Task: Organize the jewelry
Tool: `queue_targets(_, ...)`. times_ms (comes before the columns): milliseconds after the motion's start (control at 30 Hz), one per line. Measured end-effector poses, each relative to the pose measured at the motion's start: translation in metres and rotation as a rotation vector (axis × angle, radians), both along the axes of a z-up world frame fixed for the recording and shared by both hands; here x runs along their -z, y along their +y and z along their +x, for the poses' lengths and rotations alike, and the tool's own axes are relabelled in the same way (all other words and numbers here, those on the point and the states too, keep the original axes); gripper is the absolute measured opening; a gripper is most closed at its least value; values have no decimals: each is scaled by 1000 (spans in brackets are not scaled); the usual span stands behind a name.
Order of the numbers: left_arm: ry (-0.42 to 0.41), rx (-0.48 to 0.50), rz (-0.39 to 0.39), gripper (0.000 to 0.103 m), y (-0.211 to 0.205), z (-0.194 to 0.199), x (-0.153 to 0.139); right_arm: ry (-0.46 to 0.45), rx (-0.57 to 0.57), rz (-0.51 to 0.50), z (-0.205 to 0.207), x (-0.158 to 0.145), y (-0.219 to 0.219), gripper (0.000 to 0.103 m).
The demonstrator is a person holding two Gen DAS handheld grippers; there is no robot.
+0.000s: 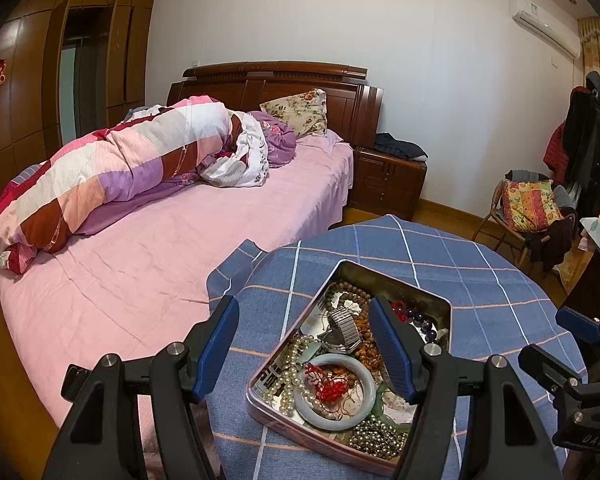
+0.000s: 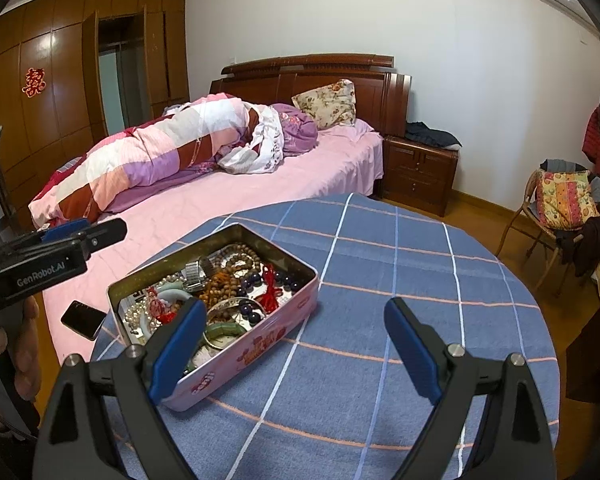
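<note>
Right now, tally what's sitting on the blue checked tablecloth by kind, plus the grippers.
Pink metal tin of jewelry: 1
Black phone at the cloth's edge: 1
Two-finger grippers, left and right, both open: 2
Total: 4

Shiny metal tin (image 2: 260,344) on soft blue cloth (image 2: 380,280); smooth glossy bangle (image 1: 336,392), pearly beads (image 1: 286,380) inside.
</note>
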State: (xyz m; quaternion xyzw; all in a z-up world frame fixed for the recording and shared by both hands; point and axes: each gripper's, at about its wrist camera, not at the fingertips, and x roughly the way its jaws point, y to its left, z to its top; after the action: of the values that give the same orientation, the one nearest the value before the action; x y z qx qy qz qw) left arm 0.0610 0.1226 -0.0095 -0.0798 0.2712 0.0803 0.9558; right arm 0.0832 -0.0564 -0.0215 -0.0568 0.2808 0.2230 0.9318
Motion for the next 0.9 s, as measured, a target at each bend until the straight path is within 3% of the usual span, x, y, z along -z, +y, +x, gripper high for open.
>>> queue_targets(700, 27, -2, -2, 68, 1, 3, 0, -20, 14, 3, 0, -2, -5, 95)
queue_targets(900, 34, -24, 13, 76, 0, 5, 0, -20, 14, 3, 0, -2, -5, 95)
